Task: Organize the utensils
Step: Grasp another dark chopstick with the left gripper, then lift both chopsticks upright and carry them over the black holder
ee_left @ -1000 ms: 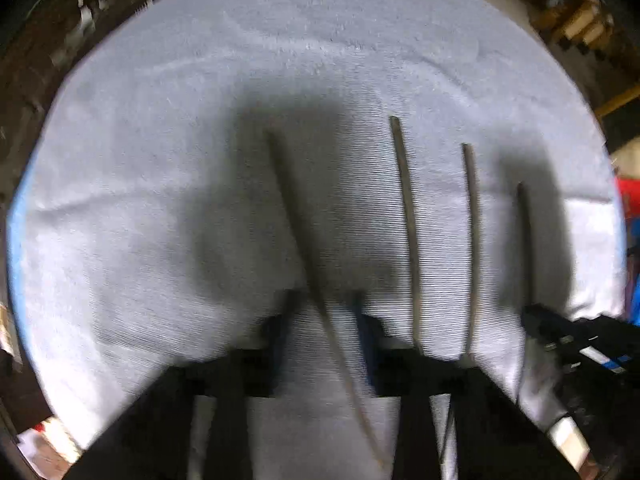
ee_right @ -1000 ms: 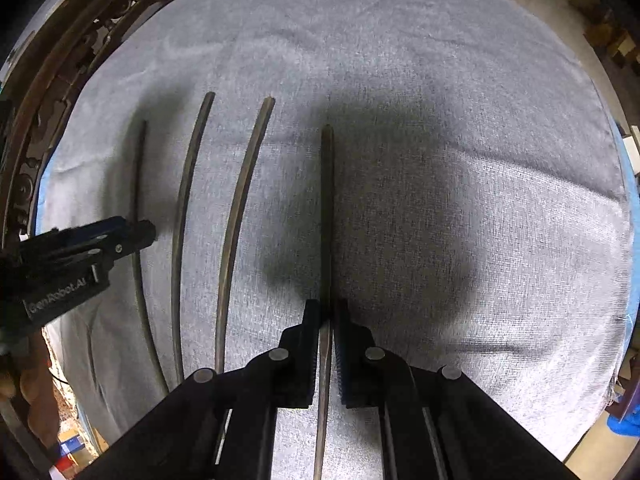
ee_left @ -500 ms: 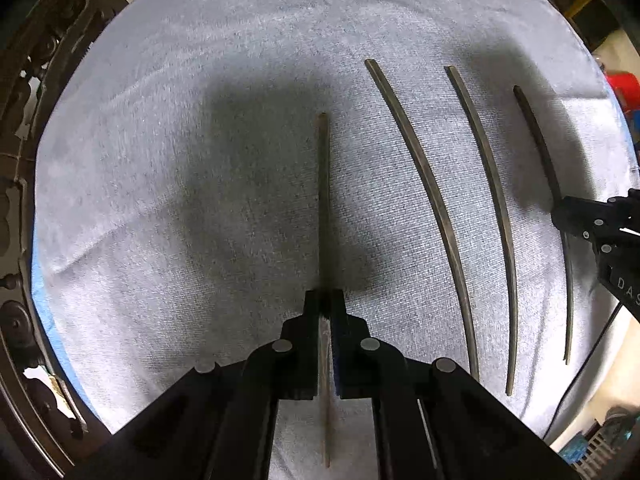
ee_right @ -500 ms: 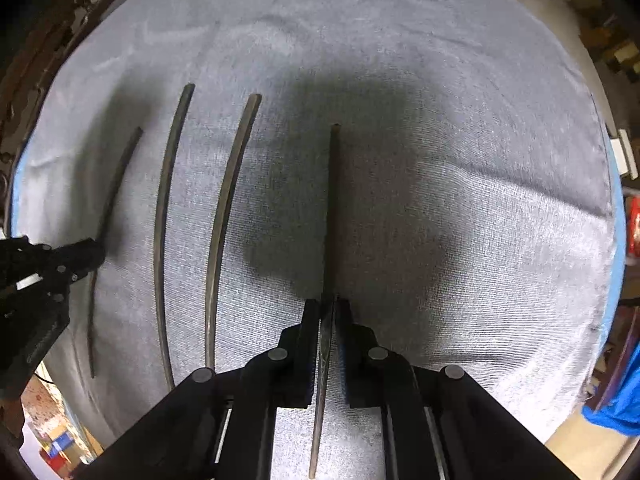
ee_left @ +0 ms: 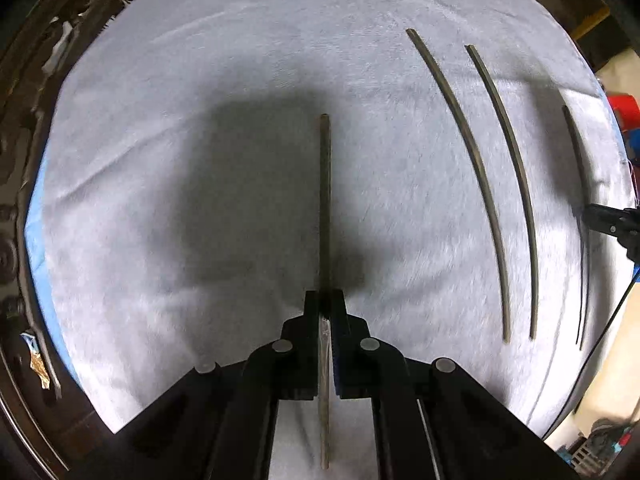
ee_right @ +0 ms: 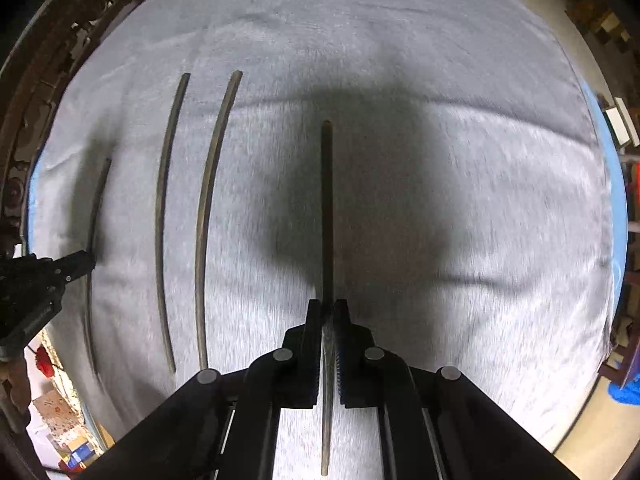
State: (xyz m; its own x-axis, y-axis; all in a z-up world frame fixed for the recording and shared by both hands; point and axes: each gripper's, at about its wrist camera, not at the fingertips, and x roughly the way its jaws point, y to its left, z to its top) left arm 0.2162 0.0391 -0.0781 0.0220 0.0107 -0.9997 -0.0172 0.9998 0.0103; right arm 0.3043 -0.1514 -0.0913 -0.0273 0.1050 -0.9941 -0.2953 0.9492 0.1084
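Each gripper held one chopstick: the left gripper was clenched on the left chopstick, the right gripper on the right chopstick, both sticks running forward along the fingers over the grey cloth. Between them two more chopsticks, an inner one and its neighbour, lay side by side on the cloth, near each other but apart. To place well, I would judge, each held stick should be lowered level and parallel to the resting pair, ends in line, and the jaws released only once it touched the cloth
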